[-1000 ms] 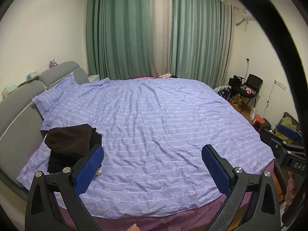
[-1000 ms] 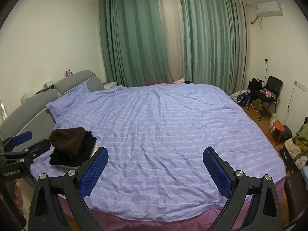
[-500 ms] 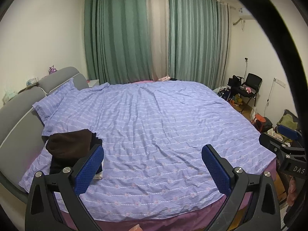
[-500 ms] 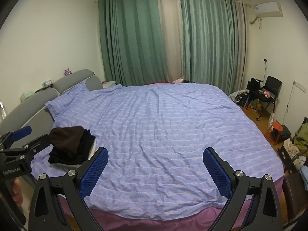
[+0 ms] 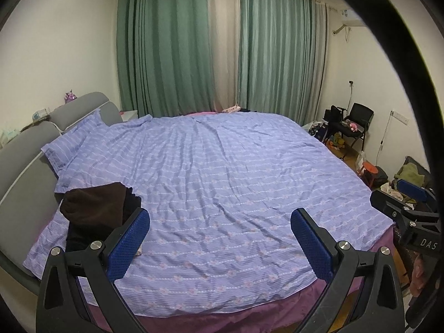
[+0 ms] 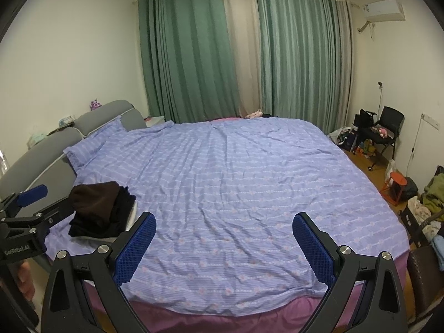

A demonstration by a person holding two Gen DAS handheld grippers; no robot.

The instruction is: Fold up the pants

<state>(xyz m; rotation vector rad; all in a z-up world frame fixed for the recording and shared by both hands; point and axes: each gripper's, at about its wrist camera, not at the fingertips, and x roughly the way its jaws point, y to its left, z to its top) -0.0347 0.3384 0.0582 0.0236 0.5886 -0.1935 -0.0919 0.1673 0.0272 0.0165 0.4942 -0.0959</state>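
Both hand-held grippers, left [image 5: 220, 234] and right [image 6: 224, 238], gape empty; folded dark clothes [image 5: 100, 208] lie on bedspread [image 5: 236, 180].

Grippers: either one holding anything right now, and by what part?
Nothing held. Left gripper and right gripper are both open and empty; the dark clothes pile lies untouched on the bed.

Dark folded pants [image 5: 97, 208] on bed [image 5: 236, 180], left gripper [image 5: 219, 238] jaws apart
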